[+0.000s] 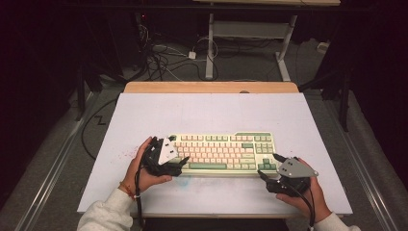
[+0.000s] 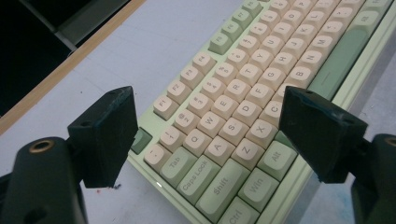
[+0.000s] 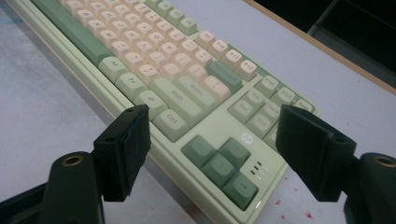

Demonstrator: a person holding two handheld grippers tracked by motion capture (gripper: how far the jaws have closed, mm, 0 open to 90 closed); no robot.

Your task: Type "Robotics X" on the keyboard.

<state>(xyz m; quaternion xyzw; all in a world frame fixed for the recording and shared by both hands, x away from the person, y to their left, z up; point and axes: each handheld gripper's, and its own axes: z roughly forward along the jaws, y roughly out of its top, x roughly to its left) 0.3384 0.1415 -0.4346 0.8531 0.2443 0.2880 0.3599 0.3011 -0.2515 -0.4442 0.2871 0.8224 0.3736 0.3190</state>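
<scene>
High view: keyboard (image 1: pixel 222 153) lay flat on the white worktop (image 1: pixel 207 113), left hand-held gripper (image 1: pixel 179 164) at its left end, right hand-held gripper (image 1: pixel 268 166) at its right end; no grasp made, any lift or shift judged still to do. Left gripper view: jaws wide open astride the keyboard's (image 2: pixel 243 93) left corner, pads clear. Right gripper view: jaws likewise wide, straddling the arrow-key corner of the keyboard (image 3: pixel 187 88), holding nothing.

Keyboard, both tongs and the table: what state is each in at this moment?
Keyboard: flat on the table, keys up, held by neither tongs.
Left tongs: open, jaws spread either side of the keyboard's left end, pads not pressing it.
Right tongs: open, jaws apart around the keyboard's right corner by the arrow keys, not gripping.
Table: white top, small red specks near the keyboard.
</scene>
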